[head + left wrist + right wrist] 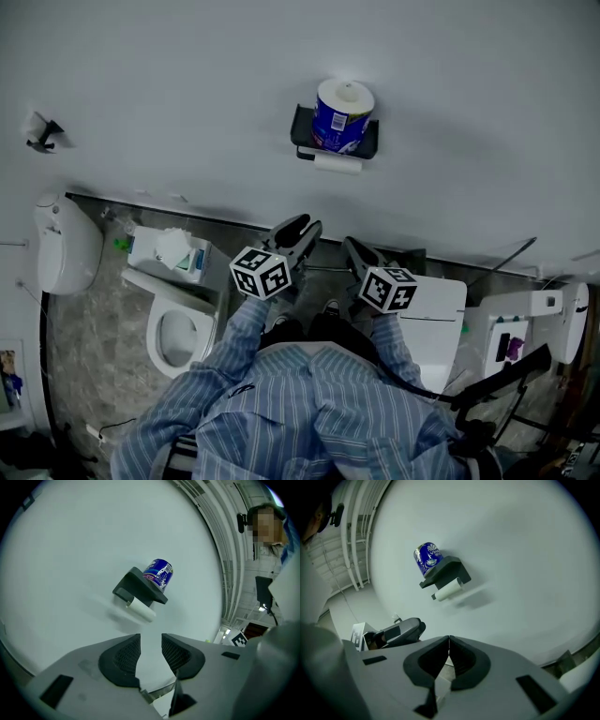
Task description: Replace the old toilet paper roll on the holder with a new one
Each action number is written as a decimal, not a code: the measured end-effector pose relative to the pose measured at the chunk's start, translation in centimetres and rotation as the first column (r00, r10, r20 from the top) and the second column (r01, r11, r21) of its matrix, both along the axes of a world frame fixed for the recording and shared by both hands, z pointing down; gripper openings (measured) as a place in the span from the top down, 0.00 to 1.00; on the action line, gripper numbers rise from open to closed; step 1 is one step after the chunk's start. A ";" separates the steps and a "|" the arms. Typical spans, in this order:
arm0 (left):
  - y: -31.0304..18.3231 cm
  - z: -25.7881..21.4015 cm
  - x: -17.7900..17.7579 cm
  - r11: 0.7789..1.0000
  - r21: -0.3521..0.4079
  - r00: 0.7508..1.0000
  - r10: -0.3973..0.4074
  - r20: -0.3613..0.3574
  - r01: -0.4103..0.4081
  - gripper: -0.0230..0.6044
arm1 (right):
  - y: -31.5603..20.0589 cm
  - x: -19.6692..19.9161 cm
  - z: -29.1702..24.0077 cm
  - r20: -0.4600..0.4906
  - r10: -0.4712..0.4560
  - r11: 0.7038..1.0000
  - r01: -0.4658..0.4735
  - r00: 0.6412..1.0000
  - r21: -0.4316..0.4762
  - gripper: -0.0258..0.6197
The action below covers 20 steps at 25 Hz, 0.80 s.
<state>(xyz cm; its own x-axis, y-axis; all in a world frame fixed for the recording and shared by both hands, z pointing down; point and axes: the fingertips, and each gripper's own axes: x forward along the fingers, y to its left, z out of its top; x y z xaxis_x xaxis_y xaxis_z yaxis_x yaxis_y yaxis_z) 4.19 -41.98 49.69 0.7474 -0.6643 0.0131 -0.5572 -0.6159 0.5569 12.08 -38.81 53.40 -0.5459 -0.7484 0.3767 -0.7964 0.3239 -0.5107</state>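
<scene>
Holder (334,141) on wall. Old roll (337,163) hangs just under holder, prob. near-bare core, too small to be sure. New roll (342,114), wrapped, stands on top of holder. Both light, soft, crushable: grip mid-body, gently. Left claw (151,644) part-open, empty; right claw (449,641) closed, empty; both well short of holder.

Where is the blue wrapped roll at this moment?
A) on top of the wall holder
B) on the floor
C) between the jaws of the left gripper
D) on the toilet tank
A: the blue wrapped roll stands upright on the shelf of the wall holder, above the thin white roll.
</scene>
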 end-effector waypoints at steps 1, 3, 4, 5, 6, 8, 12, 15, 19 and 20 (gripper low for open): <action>-0.9 -0.2 0.4 1.000 0.003 1.000 -0.013 -0.006 0.013 0.78 | -0.6 0.6 -0.1 0.002 -0.007 1.000 0.007 1.000 0.001 0.96; -2.8 -0.7 1.0 0.999 0.014 0.999 -0.041 -0.010 0.041 0.78 | -1.6 1.8 -0.2 0.002 -0.023 1.000 0.023 1.000 0.003 0.96; -3.7 -0.9 1.3 0.998 0.017 0.998 -0.056 -0.016 0.056 0.78 | -2.1 2.4 -0.2 0.001 -0.030 1.000 0.030 1.000 0.004 0.96; -4.5 -1.1 1.4 0.998 0.015 0.997 -0.068 -0.028 0.068 0.77 | -2.5 2.9 -0.3 0.002 -0.036 0.999 0.036 0.999 0.005 0.95; -5.3 -1.3 1.6 0.997 0.007 0.996 -0.077 -0.045 0.078 0.76 | -2.9 3.3 -0.3 0.003 -0.042 0.999 0.042 0.999 0.005 0.96; -6.7 -1.7 2.0 0.996 -0.020 0.992 -0.092 -0.090 0.091 0.73 | -3.6 4.2 -0.3 0.006 -0.054 0.999 0.054 0.999 0.005 0.95; -9.1 -2.2 2.7 0.990 -0.084 0.968 -0.129 -0.215 0.113 0.56 | -4.9 5.3 -0.1 0.017 -0.076 0.997 0.076 0.997 0.003 0.96; -10.7 -2.1 2.8 0.982 -0.150 0.935 -0.159 -0.316 0.116 0.55 | -5.5 5.9 0.4 0.025 -0.084 0.996 0.084 0.996 -0.007 0.96; -12.0 -2.9 3.0 0.976 -0.202 0.872 -0.163 -0.461 0.076 0.55 | -5.7 6.4 0.9 0.037 -0.097 0.995 0.098 0.995 -0.023 0.96; -12.1 -3.2 3.2 0.977 -0.205 0.857 -0.158 -0.490 0.063 0.55 | -5.6 6.6 1.0 0.040 -0.101 0.994 0.102 0.994 -0.025 0.96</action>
<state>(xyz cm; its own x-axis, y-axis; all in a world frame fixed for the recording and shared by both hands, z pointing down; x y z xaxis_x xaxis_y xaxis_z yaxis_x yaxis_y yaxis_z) 7.38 -54.06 46.45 0.6056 -0.7650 -0.2191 -0.2321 -0.4332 0.8709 18.66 -44.43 54.40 -0.6332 -0.6783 0.3728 -0.7395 0.3878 -0.5503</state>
